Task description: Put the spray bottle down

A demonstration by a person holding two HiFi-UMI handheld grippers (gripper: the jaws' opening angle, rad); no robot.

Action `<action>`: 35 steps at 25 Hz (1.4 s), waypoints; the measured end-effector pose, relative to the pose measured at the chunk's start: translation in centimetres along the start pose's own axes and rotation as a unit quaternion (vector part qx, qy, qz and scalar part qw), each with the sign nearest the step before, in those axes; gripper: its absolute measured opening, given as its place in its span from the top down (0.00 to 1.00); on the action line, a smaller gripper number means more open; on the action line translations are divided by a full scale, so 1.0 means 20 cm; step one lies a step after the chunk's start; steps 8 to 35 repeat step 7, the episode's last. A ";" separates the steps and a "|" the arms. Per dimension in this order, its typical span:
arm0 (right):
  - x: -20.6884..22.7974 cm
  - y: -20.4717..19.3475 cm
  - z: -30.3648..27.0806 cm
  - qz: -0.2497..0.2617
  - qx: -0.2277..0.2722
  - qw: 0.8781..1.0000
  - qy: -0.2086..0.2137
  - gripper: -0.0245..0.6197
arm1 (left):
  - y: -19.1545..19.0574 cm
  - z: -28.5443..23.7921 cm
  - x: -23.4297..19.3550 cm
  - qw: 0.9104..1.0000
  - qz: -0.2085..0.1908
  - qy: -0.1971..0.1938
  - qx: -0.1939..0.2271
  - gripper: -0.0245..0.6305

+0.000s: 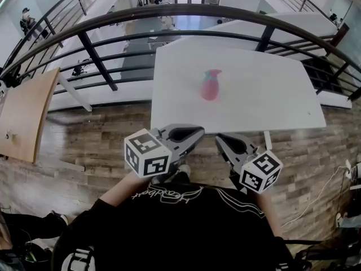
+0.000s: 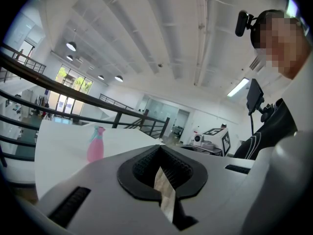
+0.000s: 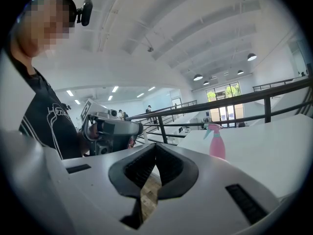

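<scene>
Head view, near to far. The left gripper (image 1: 192, 133) and right gripper (image 1: 224, 143) hover close to the person's body, short of the worktop (image 1: 271, 103). Both pairs of jaws are closed on nothing. The spray bottle (image 1: 211, 85) stands upright near the worktop's middle, well apart from both, so the set-down looks complete. Good practice now is to hold clear, with no sweep toward the bottle. It has a pink body and a teal trigger head; it is slim and probably easy to tip.
</scene>
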State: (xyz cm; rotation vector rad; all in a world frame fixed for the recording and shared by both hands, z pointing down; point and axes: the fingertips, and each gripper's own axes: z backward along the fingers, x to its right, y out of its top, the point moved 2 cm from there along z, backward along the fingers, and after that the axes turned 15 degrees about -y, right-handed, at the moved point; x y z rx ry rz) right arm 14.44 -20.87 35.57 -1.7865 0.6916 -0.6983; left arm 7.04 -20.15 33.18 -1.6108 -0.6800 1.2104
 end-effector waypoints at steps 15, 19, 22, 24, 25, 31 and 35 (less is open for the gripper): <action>0.02 0.00 -0.01 -0.002 0.002 1.000 -0.003 0.94 | 0.00 -0.01 -0.01 1.000 0.001 -0.003 -0.003 0.95; 0.02 0.00 -0.01 -0.002 0.002 1.000 -0.003 0.94 | 0.00 -0.01 -0.01 1.000 0.001 -0.003 -0.003 0.95; 0.02 0.00 -0.01 -0.002 0.002 1.000 -0.003 0.94 | 0.00 -0.01 -0.01 1.000 0.001 -0.003 -0.003 0.95; 0.02 0.00 -0.01 -0.002 0.002 1.000 -0.003 0.94 | 0.00 -0.01 -0.01 1.000 0.001 -0.003 -0.003 0.95; 0.02 0.00 -0.01 -0.002 0.002 1.000 -0.003 0.94 | 0.00 -0.01 -0.01 1.000 0.001 -0.003 -0.003 0.95; 0.02 0.00 -0.01 -0.002 0.002 1.000 -0.003 0.94 | 0.00 -0.01 -0.01 1.000 0.001 -0.003 -0.003 0.95; 0.02 0.00 -0.01 -0.002 0.002 1.000 -0.003 0.94 | 0.00 -0.01 -0.01 1.000 0.001 -0.003 -0.003 0.95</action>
